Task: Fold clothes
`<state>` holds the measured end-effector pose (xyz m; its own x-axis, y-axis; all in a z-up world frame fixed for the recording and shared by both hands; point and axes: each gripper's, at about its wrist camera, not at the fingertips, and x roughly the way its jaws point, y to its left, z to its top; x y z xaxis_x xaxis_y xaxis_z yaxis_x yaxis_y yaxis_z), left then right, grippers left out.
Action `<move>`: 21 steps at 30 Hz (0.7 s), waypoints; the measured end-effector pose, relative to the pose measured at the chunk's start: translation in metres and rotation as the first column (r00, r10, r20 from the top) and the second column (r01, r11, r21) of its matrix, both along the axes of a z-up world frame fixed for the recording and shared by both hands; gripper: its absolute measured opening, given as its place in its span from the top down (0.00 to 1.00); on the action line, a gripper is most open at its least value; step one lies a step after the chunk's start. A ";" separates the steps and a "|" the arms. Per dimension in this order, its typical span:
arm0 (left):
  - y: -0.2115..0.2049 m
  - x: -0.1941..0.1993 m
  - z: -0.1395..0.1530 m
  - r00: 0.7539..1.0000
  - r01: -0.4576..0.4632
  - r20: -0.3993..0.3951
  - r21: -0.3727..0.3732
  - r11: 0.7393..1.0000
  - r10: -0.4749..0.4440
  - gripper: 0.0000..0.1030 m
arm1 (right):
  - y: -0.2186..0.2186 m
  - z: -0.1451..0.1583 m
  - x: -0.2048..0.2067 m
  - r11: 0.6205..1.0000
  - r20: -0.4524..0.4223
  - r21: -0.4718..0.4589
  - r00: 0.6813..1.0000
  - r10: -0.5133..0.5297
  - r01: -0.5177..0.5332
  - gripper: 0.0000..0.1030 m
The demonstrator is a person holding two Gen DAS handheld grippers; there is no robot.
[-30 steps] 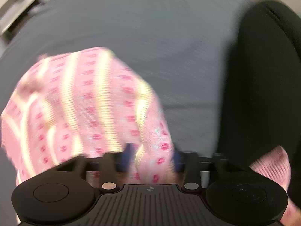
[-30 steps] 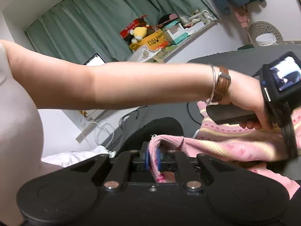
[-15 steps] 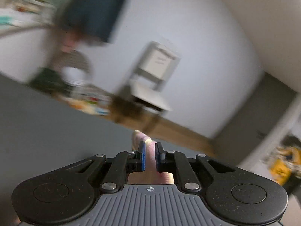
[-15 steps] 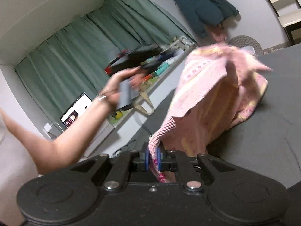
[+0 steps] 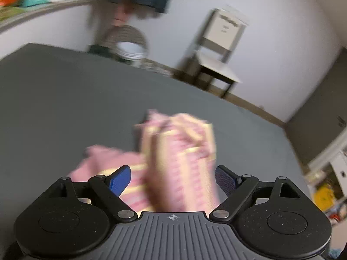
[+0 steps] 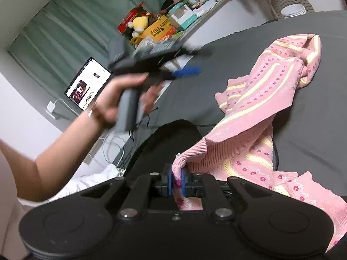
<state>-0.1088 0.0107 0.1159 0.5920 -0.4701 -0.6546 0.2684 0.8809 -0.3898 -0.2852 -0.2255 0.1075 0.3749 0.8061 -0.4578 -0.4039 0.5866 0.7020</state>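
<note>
A pink knit garment [image 6: 271, 86] with yellow stripes and red dots lies crumpled on the grey bed cover [image 6: 216, 49]. My right gripper [image 6: 176, 181] is shut on its ribbed hem, close to the camera. In the left wrist view the garment [image 5: 177, 162] is a blurred heap just beyond my left gripper [image 5: 173, 179], which is open, its blue pads [image 5: 120, 181] wide apart and holding nothing. In the right wrist view a hand holds the left gripper [image 6: 186, 72] in the air, left of the garment and clear of it.
A black rounded shape [image 6: 169, 138] lies between my right gripper and the bed. A laptop [image 6: 89, 84], cables [image 6: 115, 147] and a cluttered shelf [image 6: 164, 26] are at the left. A chair [image 5: 219, 49] and a white bucket [image 5: 130, 49] stand beyond the bed.
My left gripper has opened and let go of the garment, which has dropped onto the bed cover. The left hand has swung away to the left. The right gripper has kept hold of the hem.
</note>
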 end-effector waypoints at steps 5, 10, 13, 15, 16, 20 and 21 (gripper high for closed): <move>-0.101 0.046 -0.018 0.990 0.139 0.002 0.156 0.978 -0.141 0.17 | 0.004 -0.004 0.000 1.000 -0.017 -0.021 1.000 0.011 -0.012 0.91; -0.198 0.054 -0.053 0.929 0.342 -0.041 0.472 0.812 -0.368 0.17 | 0.003 -0.003 0.000 0.999 -0.010 -0.032 1.000 0.015 -0.015 0.90; -0.219 0.051 -0.073 0.917 0.361 -0.079 0.578 0.732 -0.390 0.36 | 0.004 -0.004 0.001 0.999 -0.017 -0.033 1.000 0.025 -0.025 0.90; -0.226 0.048 -0.086 0.915 0.365 -0.108 0.629 0.686 -0.388 0.74 | 0.004 -0.003 0.001 0.999 -0.013 -0.040 0.999 0.032 -0.033 0.90; -0.216 0.049 -0.083 0.923 0.360 -0.116 0.596 0.718 -0.367 0.79 | 0.004 -0.003 0.001 0.998 -0.011 -0.045 0.999 0.036 -0.036 0.90; -0.177 0.064 -0.072 0.958 0.287 -0.104 0.393 0.873 -0.268 0.89 | 0.002 -0.003 0.001 0.998 -0.011 -0.037 0.999 0.045 -0.046 0.90; -0.164 0.066 -0.066 0.965 0.262 -0.096 0.332 0.906 -0.244 0.90 | 0.002 -0.004 0.002 0.998 -0.013 -0.032 0.999 0.047 -0.048 0.90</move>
<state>-0.0432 -0.1529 0.0500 0.4440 -0.3444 -0.8272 0.4878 0.8673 -0.0993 -0.2833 -0.2238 0.1033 0.3309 0.8076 -0.4882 -0.4237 0.5894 0.6878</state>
